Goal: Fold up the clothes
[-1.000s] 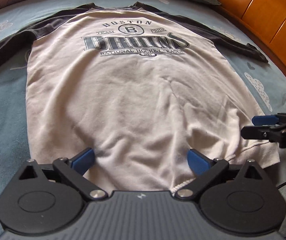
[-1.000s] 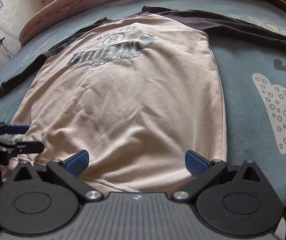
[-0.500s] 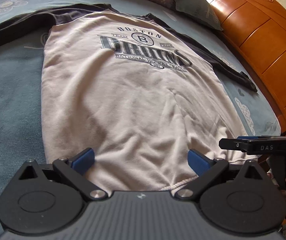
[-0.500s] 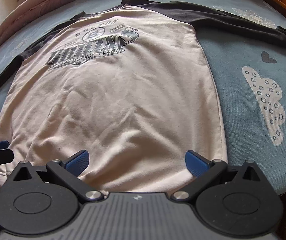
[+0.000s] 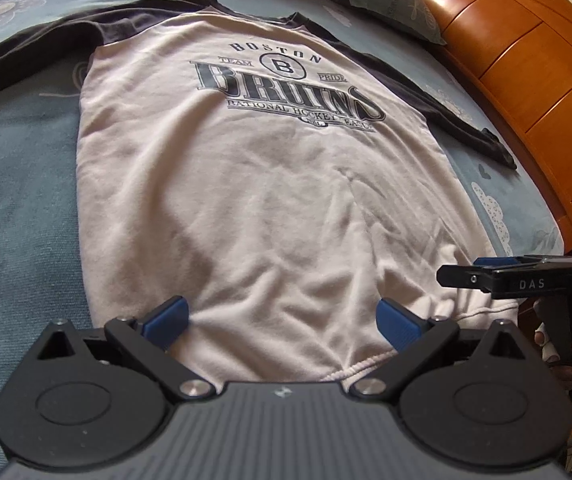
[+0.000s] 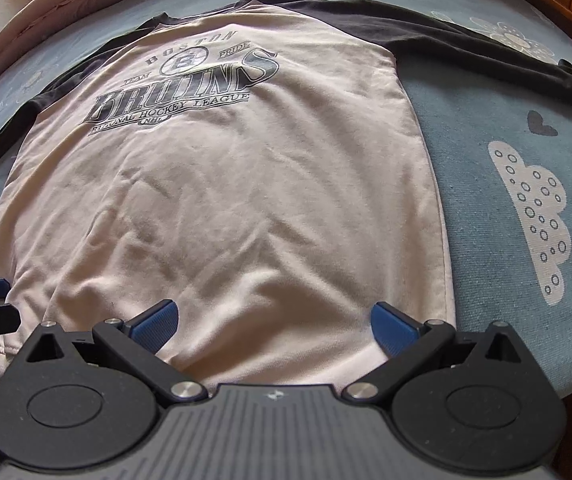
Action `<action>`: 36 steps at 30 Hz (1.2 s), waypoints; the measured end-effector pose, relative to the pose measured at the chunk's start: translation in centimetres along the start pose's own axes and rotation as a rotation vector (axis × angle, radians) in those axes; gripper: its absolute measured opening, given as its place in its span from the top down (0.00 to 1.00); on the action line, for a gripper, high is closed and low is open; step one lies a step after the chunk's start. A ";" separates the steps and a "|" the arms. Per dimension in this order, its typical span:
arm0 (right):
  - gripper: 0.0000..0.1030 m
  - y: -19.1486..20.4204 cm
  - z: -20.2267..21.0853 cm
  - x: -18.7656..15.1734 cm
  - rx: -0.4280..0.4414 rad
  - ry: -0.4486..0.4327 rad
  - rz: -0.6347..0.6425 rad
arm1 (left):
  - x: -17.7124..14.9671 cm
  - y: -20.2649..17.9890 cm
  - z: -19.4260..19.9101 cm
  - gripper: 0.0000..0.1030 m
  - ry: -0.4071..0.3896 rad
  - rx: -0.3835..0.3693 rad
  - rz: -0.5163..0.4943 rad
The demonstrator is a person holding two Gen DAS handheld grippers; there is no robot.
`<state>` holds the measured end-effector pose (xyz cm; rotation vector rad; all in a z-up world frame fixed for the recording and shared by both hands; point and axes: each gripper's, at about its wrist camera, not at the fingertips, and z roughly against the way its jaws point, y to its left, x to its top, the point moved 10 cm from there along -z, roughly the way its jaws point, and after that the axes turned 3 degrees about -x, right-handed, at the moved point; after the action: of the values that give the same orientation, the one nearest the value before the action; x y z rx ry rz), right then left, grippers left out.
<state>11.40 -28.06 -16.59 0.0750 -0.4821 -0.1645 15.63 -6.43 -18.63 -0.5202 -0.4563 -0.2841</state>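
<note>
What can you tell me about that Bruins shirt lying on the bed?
The shirt is a cream sweatshirt with dark long sleeves, printed "Boston Bruins, National Hockey League". It lies face up, spread flat on the blue bedspread, sleeves stretched out sideways, slightly wrinkled near the ribbed hem. Neither open gripper can be seen gripping it.

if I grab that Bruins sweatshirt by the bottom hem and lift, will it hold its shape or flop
Likely flop: the sweatshirt lies limp, creased near its hem. The long dark sleeves would probably trail. Its thick-looking knit may weigh more than a thin tee.
</note>
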 end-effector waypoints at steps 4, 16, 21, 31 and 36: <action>0.00 -0.5 0.5 0.3 0.069 0.004 -0.021 | 0.2 0.1 -0.1 0.03 0.006 0.007 0.011; 0.00 -7.4 1.9 7.0 0.258 -0.125 -0.280 | 1.0 0.0 0.9 0.03 -0.016 0.085 -0.001; 0.00 -5.1 2.5 10.1 0.379 -0.182 -0.251 | 1.7 0.9 0.4 0.03 -0.007 0.094 0.044; 0.00 -3.9 -1.1 6.2 0.340 -0.087 -0.233 | 1.0 1.5 0.1 0.03 -0.012 0.068 0.075; 0.00 -4.8 1.4 5.6 0.270 -0.101 -0.249 | 1.4 1.1 0.3 0.03 -0.018 0.061 0.054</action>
<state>14.99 -33.80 -13.34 0.3940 -0.5937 -0.3481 17.12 -5.60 -18.22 -0.4751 -0.4668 -0.2135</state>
